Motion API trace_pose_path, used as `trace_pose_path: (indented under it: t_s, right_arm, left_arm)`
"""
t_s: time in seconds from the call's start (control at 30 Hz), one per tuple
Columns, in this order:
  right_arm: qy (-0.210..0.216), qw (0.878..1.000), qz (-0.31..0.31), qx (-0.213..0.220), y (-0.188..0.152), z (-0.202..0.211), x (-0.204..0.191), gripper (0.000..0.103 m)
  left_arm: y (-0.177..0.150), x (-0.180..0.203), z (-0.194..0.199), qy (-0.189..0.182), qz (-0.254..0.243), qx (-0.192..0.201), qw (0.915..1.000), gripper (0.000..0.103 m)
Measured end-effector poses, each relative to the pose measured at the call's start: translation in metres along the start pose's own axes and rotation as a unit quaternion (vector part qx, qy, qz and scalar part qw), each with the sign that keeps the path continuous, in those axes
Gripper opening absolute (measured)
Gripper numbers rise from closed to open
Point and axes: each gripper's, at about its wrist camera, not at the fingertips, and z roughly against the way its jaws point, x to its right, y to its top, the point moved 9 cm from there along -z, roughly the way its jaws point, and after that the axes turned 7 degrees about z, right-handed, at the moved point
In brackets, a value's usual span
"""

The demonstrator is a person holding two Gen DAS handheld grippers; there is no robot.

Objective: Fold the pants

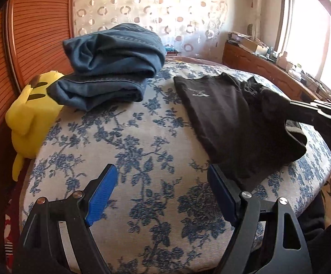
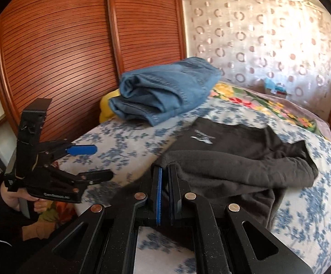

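Observation:
Black pants [image 1: 229, 118] with a small white logo lie on the blue-flowered bed cover [image 1: 142, 141]; they also show in the right wrist view [image 2: 234, 159]. My right gripper [image 2: 165, 171] is shut on the pants' near edge and lifts it a little. In the left wrist view it [image 1: 288, 114] reaches in from the right. My left gripper [image 1: 162, 178] is open and empty above the cover, its right pad beside the pants' near corner. It also shows in the right wrist view [image 2: 101, 162], left of the pants.
Folded blue jeans [image 1: 110, 70] lie at the back of the bed, partly on a yellow plush toy [image 1: 30, 118]. A slatted wooden wardrobe [image 2: 74, 45] stands left, a cluttered wooden shelf [image 1: 268, 61] and window right, a curtain [image 1: 154, 11] behind.

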Motion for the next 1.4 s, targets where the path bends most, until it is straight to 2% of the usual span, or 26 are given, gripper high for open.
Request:
trace_pose_path:
  t_s: [0.13,0.4,0.53,0.6,0.77,0.87,1.07,1.33,1.4]
  right_arm:
    - [0.021,1.000,0.007,-0.012,-0.006,-0.010,-0.009,0.005]
    - [0.038,0.996,-0.010,-0.078,-0.043,-0.039,0.003,0.005]
    - [0.033,0.996,-0.012,-0.087,-0.049,-0.039,0.007,0.012]
    - [0.030,0.996,-0.012,-0.088,-0.050,-0.037,0.007,0.019]
    - [0.016,0.996,-0.021,-0.083,-0.056,-0.016,0.007,0.022]
    - [0.003,0.997,-0.030,-0.075,-0.051,0.003,0.004,0.023]
    - [-0.046,0.996,-0.058,-0.059,-0.055,0.033,0.036,0.029]
    - [-0.111,0.989,-0.083,-0.048,-0.047,0.043,0.083,0.035]
    - [-0.127,0.987,-0.082,-0.050,-0.043,0.043,0.095,0.036]
  left_arm:
    - [-0.001,-0.007,0.001,0.004,0.005,0.002,1.0000,0.082]
    - [-0.004,-0.006,-0.001,0.004,0.005,-0.001,1.0000,0.082]
    - [-0.005,-0.001,-0.002,0.001,0.002,-0.003,1.0000,0.082]
    - [-0.005,0.002,-0.003,-0.001,0.000,-0.003,1.0000,0.082]
    - [-0.003,0.010,-0.002,-0.006,-0.003,0.000,1.0000,0.082]
    - [-0.001,0.017,-0.001,-0.011,-0.008,0.004,0.9999,0.081]
    - [0.008,0.035,-0.004,-0.024,-0.022,0.009,0.9994,0.082]
    - [0.016,0.064,-0.013,-0.049,-0.042,0.012,0.9979,0.081]
    - [0.016,0.070,-0.016,-0.055,-0.046,0.008,0.9974,0.077]
